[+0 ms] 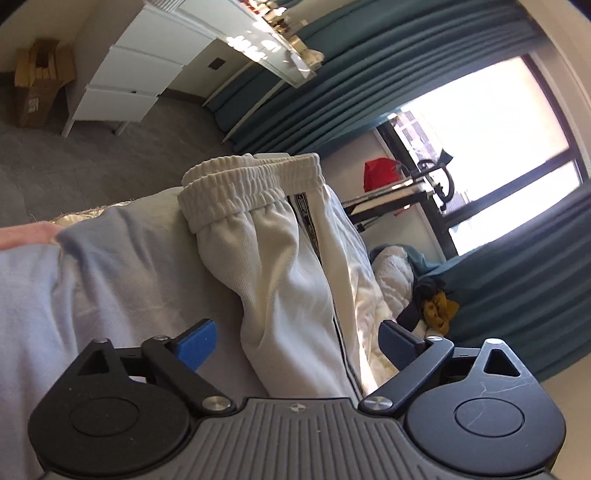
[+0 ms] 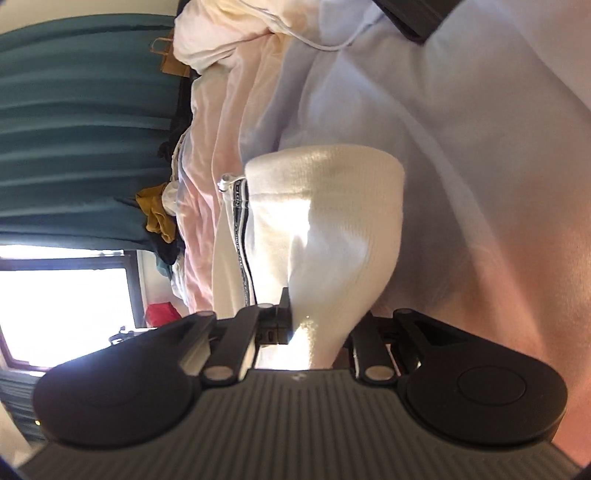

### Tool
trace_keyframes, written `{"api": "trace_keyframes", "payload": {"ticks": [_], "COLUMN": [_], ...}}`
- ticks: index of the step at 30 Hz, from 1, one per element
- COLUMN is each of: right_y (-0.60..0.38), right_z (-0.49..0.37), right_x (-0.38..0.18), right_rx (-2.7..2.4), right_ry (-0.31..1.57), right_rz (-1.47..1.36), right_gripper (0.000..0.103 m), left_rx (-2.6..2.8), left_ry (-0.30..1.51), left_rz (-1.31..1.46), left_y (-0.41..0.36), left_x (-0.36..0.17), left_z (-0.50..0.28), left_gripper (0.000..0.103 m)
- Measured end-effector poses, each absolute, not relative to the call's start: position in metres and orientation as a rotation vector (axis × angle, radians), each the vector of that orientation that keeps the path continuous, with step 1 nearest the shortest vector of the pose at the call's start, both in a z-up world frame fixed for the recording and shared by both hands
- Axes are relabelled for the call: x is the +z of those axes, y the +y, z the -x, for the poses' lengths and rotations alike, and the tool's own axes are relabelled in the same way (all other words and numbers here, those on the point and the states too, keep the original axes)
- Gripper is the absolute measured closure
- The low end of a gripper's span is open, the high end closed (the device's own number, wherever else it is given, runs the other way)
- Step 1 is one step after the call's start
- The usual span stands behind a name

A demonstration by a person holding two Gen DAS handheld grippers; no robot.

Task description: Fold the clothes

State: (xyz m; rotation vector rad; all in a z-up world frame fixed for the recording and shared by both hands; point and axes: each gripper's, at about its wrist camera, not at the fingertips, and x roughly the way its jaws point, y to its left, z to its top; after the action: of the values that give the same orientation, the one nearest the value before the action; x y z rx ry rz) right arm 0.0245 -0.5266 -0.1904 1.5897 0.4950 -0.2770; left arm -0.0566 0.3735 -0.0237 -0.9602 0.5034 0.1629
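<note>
White sweatpants (image 1: pixel 288 266) with an elastic waistband (image 1: pixel 251 184) and a dark side stripe lie folded lengthwise on a pale blue bedsheet (image 1: pixel 110 266). My left gripper (image 1: pixel 297 343) stands wide open above the near part of the pants. Its blue pads (image 1: pixel 195 343) are clear of the cloth on both sides. In the right wrist view the same pants (image 2: pixel 325 221) run away from me, their far end folded over and rounded. My right gripper (image 2: pixel 323 328) is shut on the near end of the pants, where the cloth narrows into the gap between its fingers.
A white drawer unit (image 1: pixel 136 74) and a cardboard box (image 1: pixel 37 85) stand on the grey floor beyond the bed. Teal curtains (image 1: pixel 369 66) frame a bright window (image 1: pixel 480 147). A heap of clothes with a mustard piece (image 1: pixel 439 306) and a crumpled white duvet (image 2: pixel 221 33) lie nearby.
</note>
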Motion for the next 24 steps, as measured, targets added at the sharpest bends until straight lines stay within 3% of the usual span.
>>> {"api": "trace_keyframes", "payload": {"ticks": [2,7,15,24], "right_y": [-0.528,-0.531,-0.533,-0.534], "right_z": [-0.023,-0.022,-0.032,-0.040], "right_x": [-0.197,-0.206,-0.205,-0.191], "right_rx": [-0.281,-0.243,-0.196,-0.217], "right_ry": [0.491,0.423,0.428,0.437], "right_rz": [-1.633,-1.692,-1.632,-1.511], "right_gripper": [0.069,0.055,0.055,0.055], "left_rx": [0.144,0.045,-0.141,-0.225], "left_ry": [0.515,0.526,0.626,0.656], "left_rz": [0.881,0.673,0.363,0.206], "left_y": [0.357,0.301,0.192,0.116], "left_x": [-0.013,0.011,-0.007,-0.052], "left_z": [0.055,0.032,-0.037,-0.092], "left_gripper": [0.005,0.004,0.004,0.004]}}
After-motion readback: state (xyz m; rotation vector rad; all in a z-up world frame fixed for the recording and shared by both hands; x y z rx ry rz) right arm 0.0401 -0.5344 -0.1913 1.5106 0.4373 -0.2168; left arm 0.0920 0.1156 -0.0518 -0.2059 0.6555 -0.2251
